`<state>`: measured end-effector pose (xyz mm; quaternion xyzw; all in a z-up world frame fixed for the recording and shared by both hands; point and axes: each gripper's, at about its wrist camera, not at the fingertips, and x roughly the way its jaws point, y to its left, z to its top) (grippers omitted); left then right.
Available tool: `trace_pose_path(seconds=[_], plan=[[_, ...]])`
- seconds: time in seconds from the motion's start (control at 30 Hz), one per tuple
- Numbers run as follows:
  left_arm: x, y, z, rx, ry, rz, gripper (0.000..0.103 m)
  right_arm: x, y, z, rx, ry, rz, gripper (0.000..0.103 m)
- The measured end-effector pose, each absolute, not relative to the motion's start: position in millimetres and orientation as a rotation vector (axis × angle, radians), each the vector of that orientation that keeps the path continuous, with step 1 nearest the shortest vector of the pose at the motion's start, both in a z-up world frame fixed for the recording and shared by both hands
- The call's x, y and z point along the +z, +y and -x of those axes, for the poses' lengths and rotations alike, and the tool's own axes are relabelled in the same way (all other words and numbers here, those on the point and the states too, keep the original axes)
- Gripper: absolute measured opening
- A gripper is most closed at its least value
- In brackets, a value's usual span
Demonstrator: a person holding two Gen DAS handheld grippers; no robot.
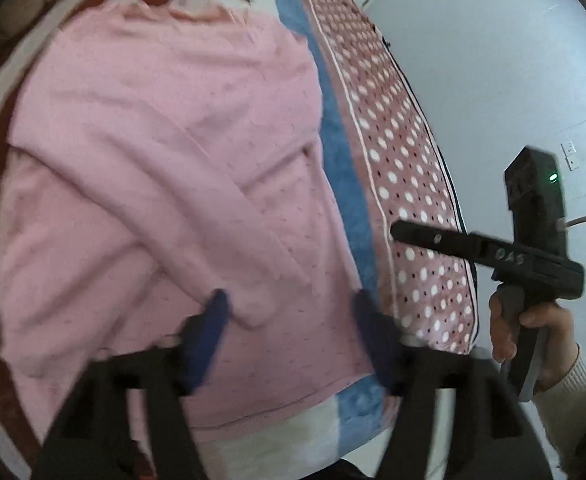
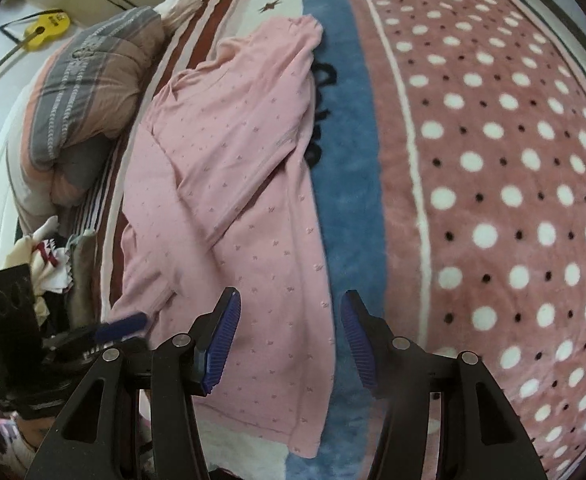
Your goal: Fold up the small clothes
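A pink long-sleeved top (image 1: 165,168) lies partly folded on the blanket, its sleeves crossed over the body; it also shows in the right wrist view (image 2: 237,184). My left gripper (image 1: 289,320) is open and empty, just above the top's lower hem. My right gripper (image 2: 289,332) is open and empty, hovering over the top's near right edge. The right gripper's body (image 1: 493,252) shows in the left wrist view, off the bed's right side. The left gripper's fingertip (image 2: 121,326) shows at the top's left corner.
The top lies on a blanket (image 2: 493,184) with pink polka-dot, blue and white stripes. A folded striped quilt (image 2: 93,80) sits at far left, a pile of small clothes (image 2: 53,264) beside it. A yellow ukulele (image 2: 41,30) lies on the floor. A white wall (image 1: 493,60) stands right.
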<state>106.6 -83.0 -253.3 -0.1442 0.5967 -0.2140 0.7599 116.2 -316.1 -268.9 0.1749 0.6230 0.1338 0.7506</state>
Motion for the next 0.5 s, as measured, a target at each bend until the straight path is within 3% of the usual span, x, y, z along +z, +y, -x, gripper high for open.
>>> trace_pose_path(seconds=[0.13,0.2,0.47,0.5], plan=[[-239,-35,-107,-0.359,1.282,0.241,0.069,-274,-297,-114,0.36,1.389,-0.389,0.052],[-240,-10,-107,-0.276,1.276,0.205,0.07,-282,-281,-113,0.405,1.409,-0.365,0.06],[-272,60,-105,-0.104,1.275,0.168,0.071,-328,-222,-117,0.469,1.438,-0.144,0.06],[-276,65,-103,-0.097,1.277,0.176,0.071,-330,-218,-119,0.471,1.432,-0.119,0.057]])
